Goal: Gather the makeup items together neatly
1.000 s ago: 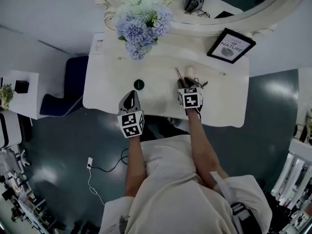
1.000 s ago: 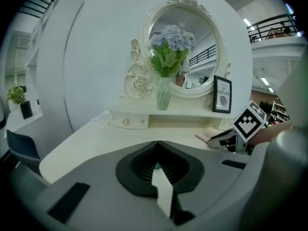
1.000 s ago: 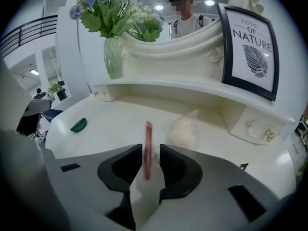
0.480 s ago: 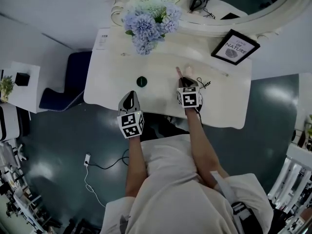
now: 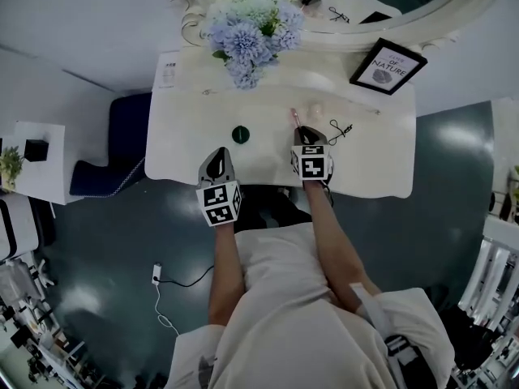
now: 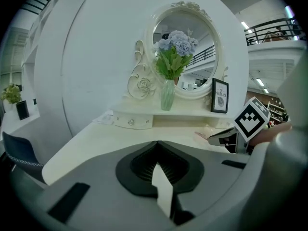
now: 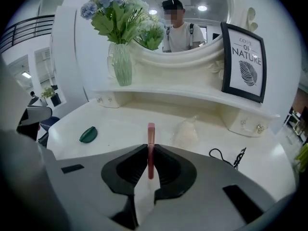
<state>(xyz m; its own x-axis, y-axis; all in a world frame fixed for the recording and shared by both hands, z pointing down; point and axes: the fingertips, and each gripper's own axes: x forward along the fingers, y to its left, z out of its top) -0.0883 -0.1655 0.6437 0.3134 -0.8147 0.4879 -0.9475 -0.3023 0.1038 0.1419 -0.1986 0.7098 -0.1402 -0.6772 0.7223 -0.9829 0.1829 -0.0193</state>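
White and curved, the dressing table [image 5: 186, 148] meets the person's bare forearms at its near edge, both stretched forward side by side. At that edge the left gripper [image 6: 157, 142] tilts gently downward, its jaws pressed together on nothing. Just farther in, over the middle of the table, the right gripper [image 7: 150, 150] pitches more steeply down. Its jaws have just been closing and pinch a slim pink makeup stick [image 7: 151, 131], whose long axis runs straight ahead of them, free end toward the mirror [image 7: 207, 28]. Beyond lie a small green case [image 7: 88, 134], a pale translucent piece [image 7: 186, 131] and a black cord [image 7: 228, 156]. Farthest back, a black-framed print [image 7: 244, 66] reads "LOVE OF NATURE".
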